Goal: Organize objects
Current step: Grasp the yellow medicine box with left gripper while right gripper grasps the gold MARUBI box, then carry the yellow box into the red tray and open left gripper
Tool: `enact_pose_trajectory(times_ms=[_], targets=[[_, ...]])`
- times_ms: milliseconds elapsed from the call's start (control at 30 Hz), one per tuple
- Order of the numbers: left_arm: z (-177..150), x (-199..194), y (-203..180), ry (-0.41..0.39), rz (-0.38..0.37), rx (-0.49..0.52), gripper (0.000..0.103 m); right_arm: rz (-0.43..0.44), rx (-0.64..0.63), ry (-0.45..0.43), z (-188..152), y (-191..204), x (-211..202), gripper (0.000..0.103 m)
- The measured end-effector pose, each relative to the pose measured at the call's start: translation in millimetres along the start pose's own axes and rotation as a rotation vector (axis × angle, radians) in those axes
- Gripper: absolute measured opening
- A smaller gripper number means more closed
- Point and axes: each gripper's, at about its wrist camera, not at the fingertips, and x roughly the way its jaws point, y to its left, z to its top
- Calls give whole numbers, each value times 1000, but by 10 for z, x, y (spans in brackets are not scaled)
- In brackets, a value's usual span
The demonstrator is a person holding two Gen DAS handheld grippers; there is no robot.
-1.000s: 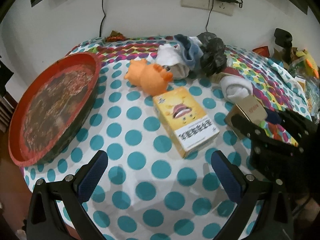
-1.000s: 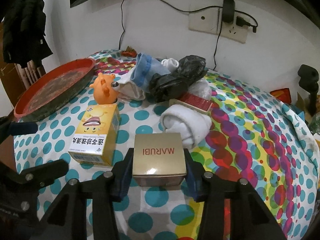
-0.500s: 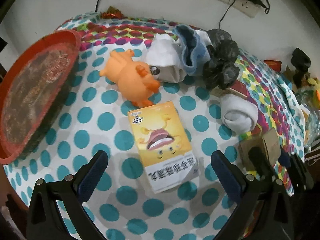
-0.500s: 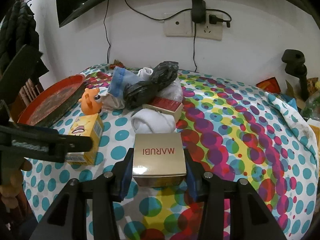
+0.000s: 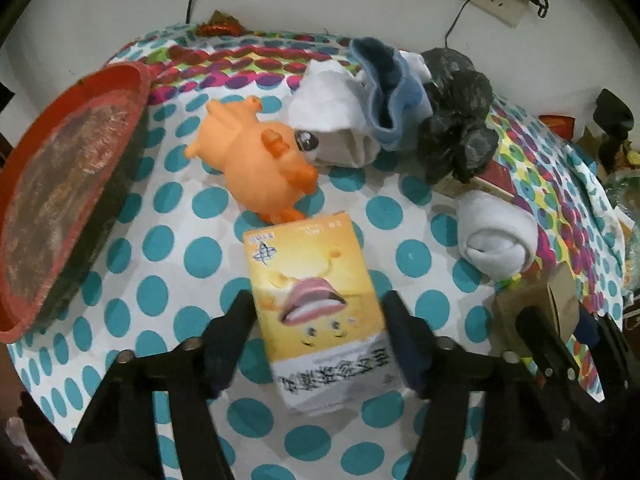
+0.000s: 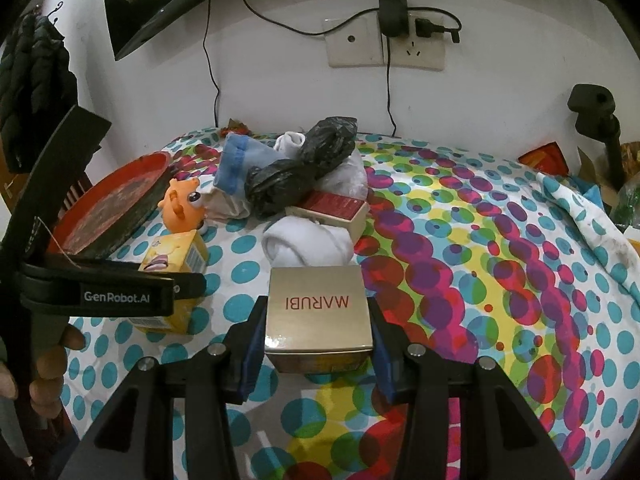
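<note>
Left wrist view: we note the left gripper [image 5: 318, 336] has just closed around the yellow box [image 5: 316, 304] on the dotted cloth [image 5: 160, 264], apparently gripping, ready to lift.

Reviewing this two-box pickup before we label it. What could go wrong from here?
1. The left gripper, whose jaws have just been closing, pinches only the near end of the yellow cardboard box; it may swing or slip when lifted.
2. The orange rubber toy animal touches that box's far edge and could get dragged.
3. The right gripper holds the gold MARUBI box close to the rolled white sock, so moving forward may nudge it.
</note>
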Motion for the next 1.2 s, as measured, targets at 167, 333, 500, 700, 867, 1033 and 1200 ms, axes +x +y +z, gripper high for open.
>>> enact_pose_trajectory(times_ms=[167,333,500,700,867,1033,1200], targets=[[-43,-57,9,-25,6,20,48,-13,3,1,6,-2,5,46],[-79,-145,12,-57,27,60,48,-21,10,0,8,-20,7,46],[-119,-251,52,-84,44,93,48,-37,16,-6,5,-31,-1,46],[-118,-394,193,-121,63,121,48,-51,24,-12,9,-44,-7,46],[-74,-506,397,-151,98,134,48,-66,29,-13,7,-56,-8,46],[24,-632,692,-177,134,129,48,-74,35,-10,9,-73,0,46],[167,-774,1134,-207,190,86,48,-83,37,-5,6,-78,7,46]])
